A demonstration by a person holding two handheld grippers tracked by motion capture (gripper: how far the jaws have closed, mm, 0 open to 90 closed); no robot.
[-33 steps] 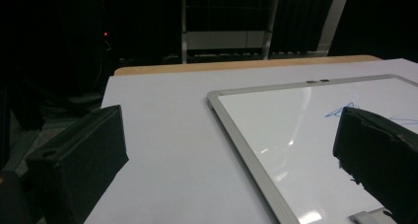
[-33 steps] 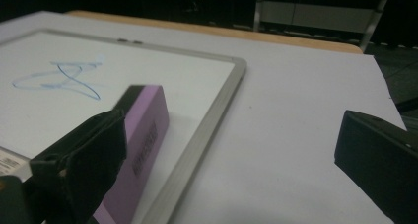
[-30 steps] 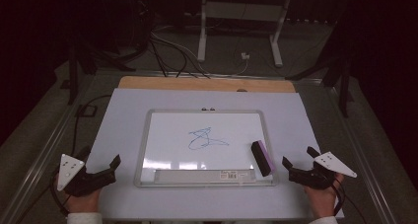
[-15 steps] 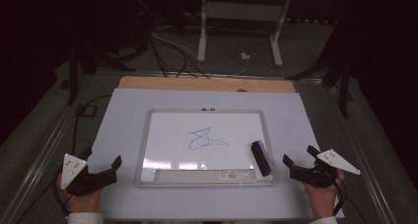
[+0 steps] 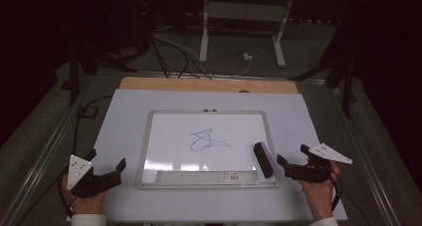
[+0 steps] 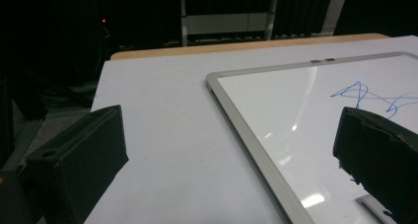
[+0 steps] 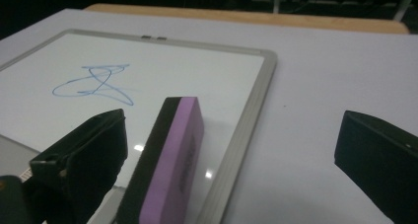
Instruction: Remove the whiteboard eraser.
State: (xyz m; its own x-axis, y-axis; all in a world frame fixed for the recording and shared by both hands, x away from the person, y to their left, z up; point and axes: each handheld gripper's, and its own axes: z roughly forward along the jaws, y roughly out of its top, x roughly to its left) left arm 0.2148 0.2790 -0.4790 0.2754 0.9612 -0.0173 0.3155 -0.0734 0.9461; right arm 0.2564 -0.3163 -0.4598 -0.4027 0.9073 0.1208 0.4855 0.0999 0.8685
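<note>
A whiteboard (image 5: 209, 117) with a grey frame lies on the white table top, a blue scribble (image 5: 206, 140) near its middle. A purple and black eraser (image 5: 263, 159) stands on its edge at the board's right side, seen close in the right gripper view as the eraser (image 7: 170, 157). My right gripper (image 5: 292, 161) is open just right of the eraser, nothing between its jaws. My left gripper (image 5: 107, 165) is open on the table left of the board's lower left corner. In the left gripper view the whiteboard (image 6: 305, 130) and scribble (image 6: 367, 95) lie ahead to the right.
The white sheet (image 5: 129, 121) covers a wooden table whose far edge (image 5: 209, 84) shows. Beyond it are cables (image 5: 169, 47) and a metal stand (image 5: 241, 17) on a dark floor. A label strip (image 5: 231, 176) runs along the board's near tray.
Both grippers have shifted slightly; the right one sits a little closer to the eraser. The board and eraser have not moved.
</note>
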